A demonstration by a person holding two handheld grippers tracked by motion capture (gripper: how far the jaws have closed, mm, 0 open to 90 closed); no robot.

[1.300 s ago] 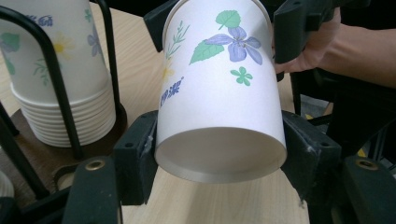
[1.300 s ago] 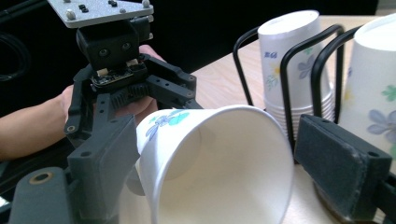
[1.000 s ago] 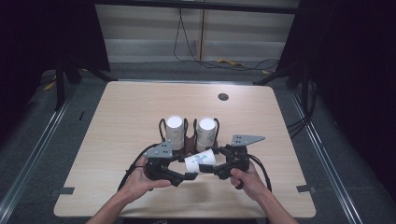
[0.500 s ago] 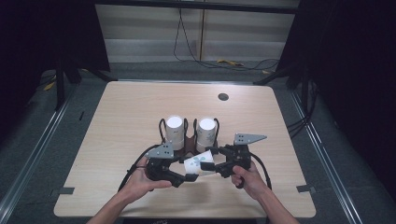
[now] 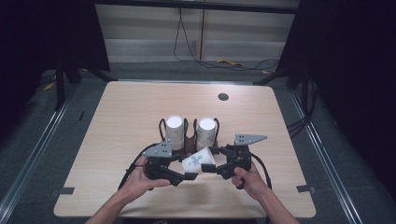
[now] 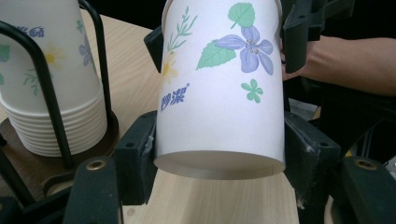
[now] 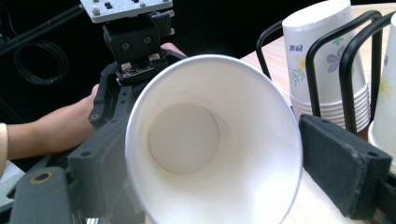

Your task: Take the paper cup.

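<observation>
The left tool (image 5: 186, 175) clamps the paper cup (image 5: 198, 160) by its base, just in front of the cup rack (image 5: 190, 140). In the left gripper view its pads (image 6: 140, 154) pinch the cup's (image 6: 219, 88) thin, light, crushable wall. In the right gripper view the right tool (image 7: 224, 172) straddles the rim, jaws having just reopened wide; grip gently near the stiffer rim.

The paper cup (image 6: 219, 88) ran off the top edge of the left gripper view, so its bottom end couldn't be seen there. In the right gripper view the cup's rim (image 7: 212, 140) got cut off at the bottom edge, and its own left jaw sat mostly behind the cup, blurry too. The stack of cups (image 6: 51, 79) at upper left of the left gripper view was chopped by the top and left edges. From the high view, the print on the cup (image 5: 198, 161) was too small to read, and whether the right gripper (image 5: 219, 161) pressed on it couldn't be told.
</observation>
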